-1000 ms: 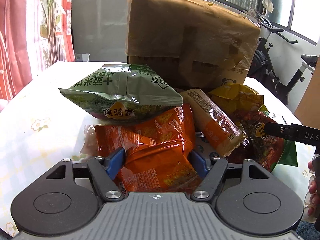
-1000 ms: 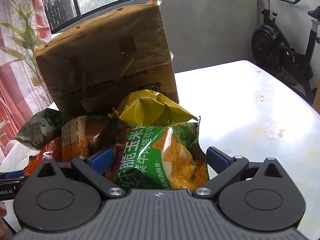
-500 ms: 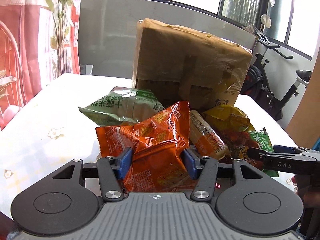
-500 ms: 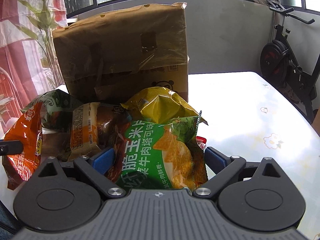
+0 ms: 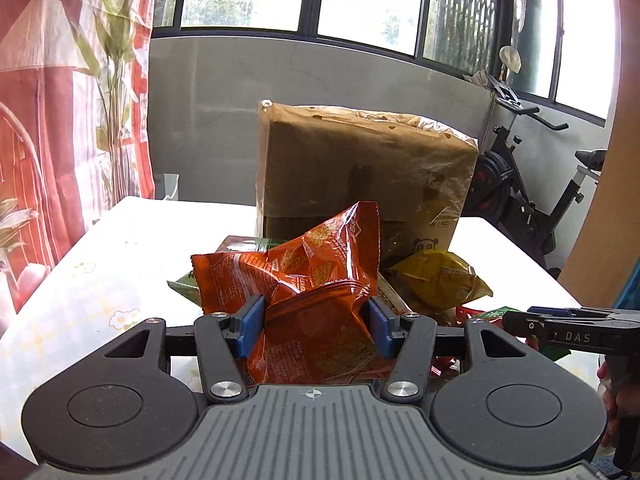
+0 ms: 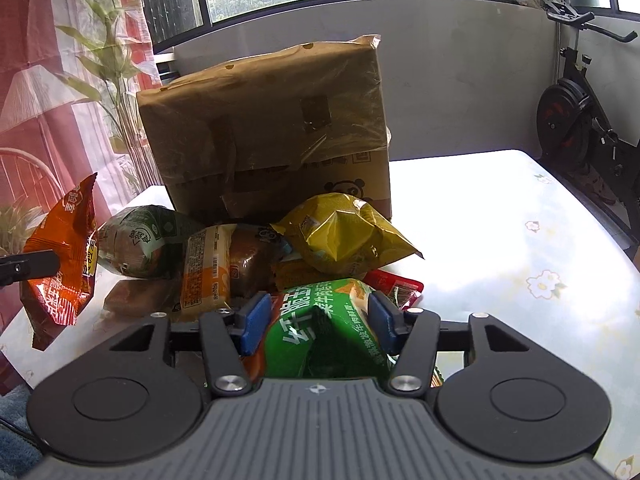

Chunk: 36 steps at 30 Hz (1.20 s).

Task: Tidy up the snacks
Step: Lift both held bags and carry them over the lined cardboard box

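Left gripper [image 5: 314, 326] clamped on orange bag [image 5: 304, 280], blue pads [image 5: 250, 326] pinching its crumpled lower half; bag lifted clear of table [image 5: 120, 248], hanging over the near left edge in right wrist view [image 6: 60, 256]. Right gripper [image 6: 316, 322] jaws just closing, now pressed into green bag [image 6: 324, 332], sides creased inward between pads [image 6: 254, 322]. Green bag low at near edge of snack pile, mid table.

Rest of pile on table, against front of brown box [image 6: 272, 128]: green-white pack [image 6: 140, 240] at left, bread pack [image 6: 224, 268] in middle, yellow bag [image 6: 344, 236] at right, resting against box. Red wrapper [image 6: 396, 286] just right of green bag, partly under it. Box upright toward far edge of table. Exercise bike [image 6: 588, 132] beyond far right corner, curtain [image 5: 48, 120] along left side.
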Tool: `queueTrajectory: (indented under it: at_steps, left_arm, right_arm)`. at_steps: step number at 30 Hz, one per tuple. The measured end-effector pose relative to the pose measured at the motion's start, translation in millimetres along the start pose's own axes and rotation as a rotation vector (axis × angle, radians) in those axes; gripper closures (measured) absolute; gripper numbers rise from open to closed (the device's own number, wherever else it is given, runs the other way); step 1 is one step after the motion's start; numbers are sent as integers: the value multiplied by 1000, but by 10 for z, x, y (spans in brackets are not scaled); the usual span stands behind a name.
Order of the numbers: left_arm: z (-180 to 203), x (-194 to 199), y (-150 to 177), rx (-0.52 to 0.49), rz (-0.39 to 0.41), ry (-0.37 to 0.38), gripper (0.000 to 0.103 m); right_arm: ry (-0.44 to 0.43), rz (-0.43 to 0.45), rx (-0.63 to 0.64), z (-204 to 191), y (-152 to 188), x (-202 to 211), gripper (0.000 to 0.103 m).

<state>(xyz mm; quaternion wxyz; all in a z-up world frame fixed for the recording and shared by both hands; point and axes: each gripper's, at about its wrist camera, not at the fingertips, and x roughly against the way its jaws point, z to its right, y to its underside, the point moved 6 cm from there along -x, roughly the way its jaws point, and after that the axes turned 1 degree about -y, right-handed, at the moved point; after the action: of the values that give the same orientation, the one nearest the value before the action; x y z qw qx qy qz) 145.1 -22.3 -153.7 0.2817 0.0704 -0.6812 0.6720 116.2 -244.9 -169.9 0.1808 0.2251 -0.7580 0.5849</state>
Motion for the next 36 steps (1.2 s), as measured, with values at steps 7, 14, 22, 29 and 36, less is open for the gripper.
queueTrajectory:
  at_steps: [7,14,22,29,36]
  left_arm:
    - [40,-13,42,-2,-10,25,45]
    - [8,-55,99,26,-30,37,45]
    - [-9,-107,166,44,-55,55,45]
    - [-47,-134,189,65,-69,56,45]
    - [-44,-107,85,56,-40,55,45]
  right_arm:
    - [-8,-56,48,-61,62,-51,88]
    - [42,-23,129,-131,72,42,17]
    - [57,-82,367,-515,305,-52,7]
    - [190,-139,419,-374,422,-291,6]
    - [97,-115,253,-117,217,-101,28]
